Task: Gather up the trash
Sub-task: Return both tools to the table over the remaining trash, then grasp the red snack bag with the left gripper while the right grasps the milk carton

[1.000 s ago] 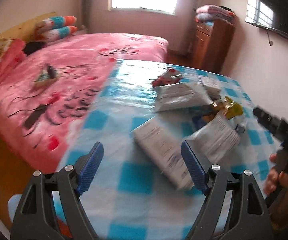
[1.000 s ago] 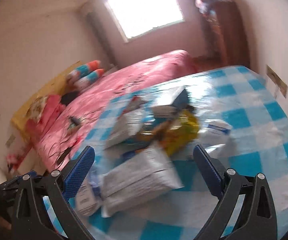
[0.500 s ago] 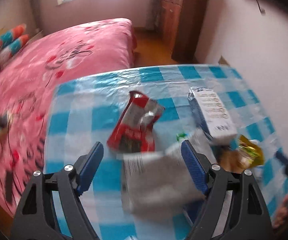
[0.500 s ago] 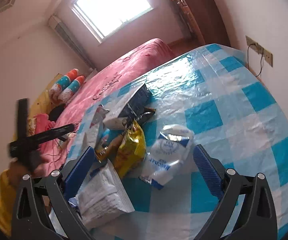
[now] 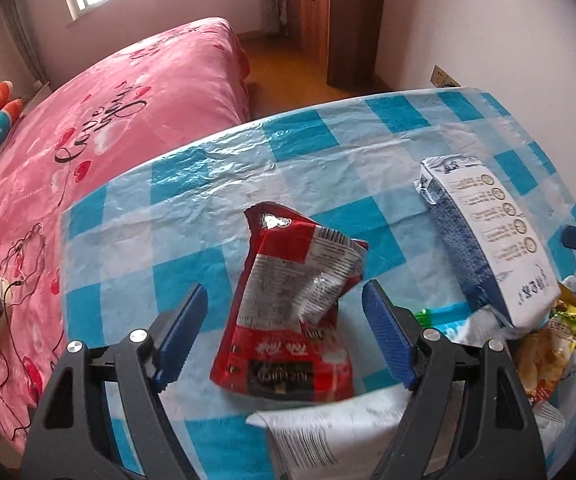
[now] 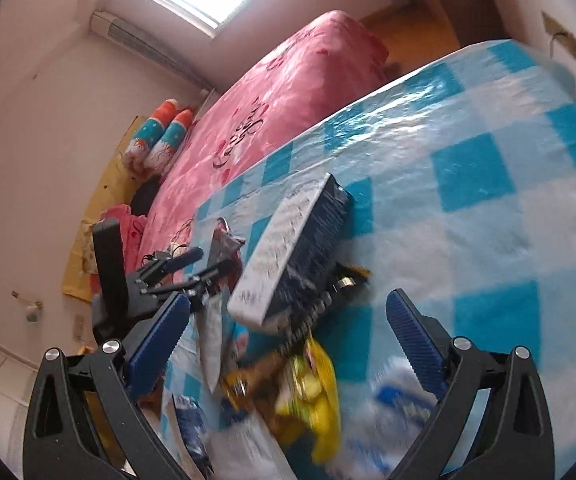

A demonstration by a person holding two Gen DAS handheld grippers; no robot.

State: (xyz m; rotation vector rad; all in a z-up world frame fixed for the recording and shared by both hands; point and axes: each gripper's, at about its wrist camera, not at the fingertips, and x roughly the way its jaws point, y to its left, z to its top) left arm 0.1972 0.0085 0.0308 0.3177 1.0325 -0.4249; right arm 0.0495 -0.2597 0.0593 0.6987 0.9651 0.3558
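Trash piled on the checked tablecloth, both grippers spread wide and holding nothing.

Left wrist view: the left gripper (image 5: 284,328) brackets a crumpled red snack bag (image 5: 288,312) on the blue-and-white tablecloth (image 5: 208,184), its long axis running away from the camera, torn end far. To its right a blue-and-white carton (image 5: 483,236) lies angled, near end propped on other wrappers.
Right wrist view: the right gripper (image 6: 288,344) hovers over a yellow wrapper (image 6: 315,392); the carton (image 6: 291,252) points toward the pink bed (image 6: 288,92).
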